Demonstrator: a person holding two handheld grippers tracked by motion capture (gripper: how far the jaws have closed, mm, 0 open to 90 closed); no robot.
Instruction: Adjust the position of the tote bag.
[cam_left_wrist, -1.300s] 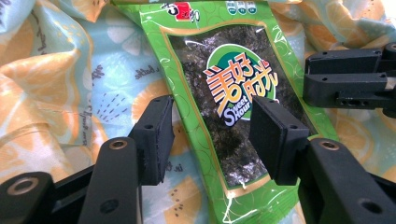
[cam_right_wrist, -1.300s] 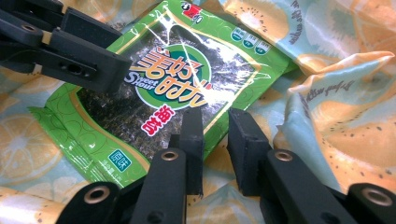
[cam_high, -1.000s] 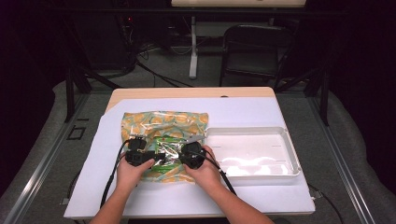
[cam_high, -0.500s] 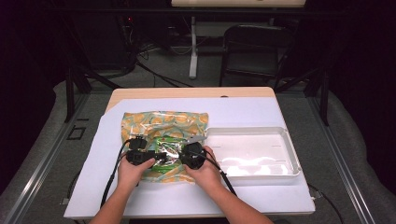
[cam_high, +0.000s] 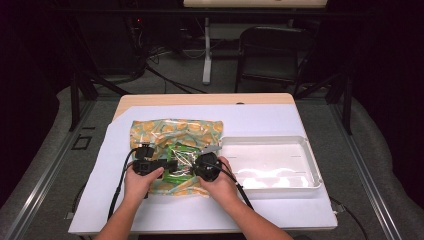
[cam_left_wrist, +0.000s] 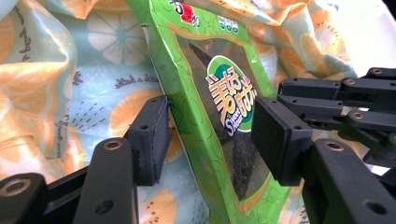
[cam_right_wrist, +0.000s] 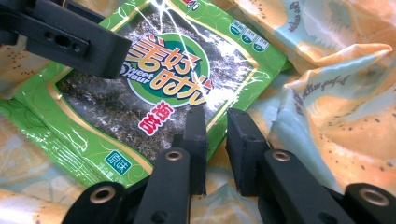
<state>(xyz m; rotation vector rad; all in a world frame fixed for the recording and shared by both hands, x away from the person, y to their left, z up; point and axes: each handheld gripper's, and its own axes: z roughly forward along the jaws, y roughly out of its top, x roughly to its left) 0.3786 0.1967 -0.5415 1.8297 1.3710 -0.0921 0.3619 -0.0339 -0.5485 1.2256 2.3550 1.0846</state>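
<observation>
A green seaweed snack packet (cam_high: 179, 161) lies on an orange-and-blue fruit-print bag (cam_high: 170, 131) left of the table's middle. My left gripper (cam_left_wrist: 212, 123) is open, jaws wide on either side of the tilted packet (cam_left_wrist: 219, 70); its left pad (cam_left_wrist: 152, 135) touches the packet's edge. My right gripper (cam_right_wrist: 215, 126) is open only a narrow gap at the packet's (cam_right_wrist: 154, 74) near edge, one jaw lying over the green border. In the high view the left gripper (cam_high: 167, 166) and right gripper (cam_high: 197, 167) face each other across the packet.
A white rectangular tray (cam_high: 265, 140) stands just right of the bag. Both rest on a white sheet (cam_high: 260, 120) covering the wooden table. A dark chair (cam_high: 270, 55) and cables are beyond the far edge.
</observation>
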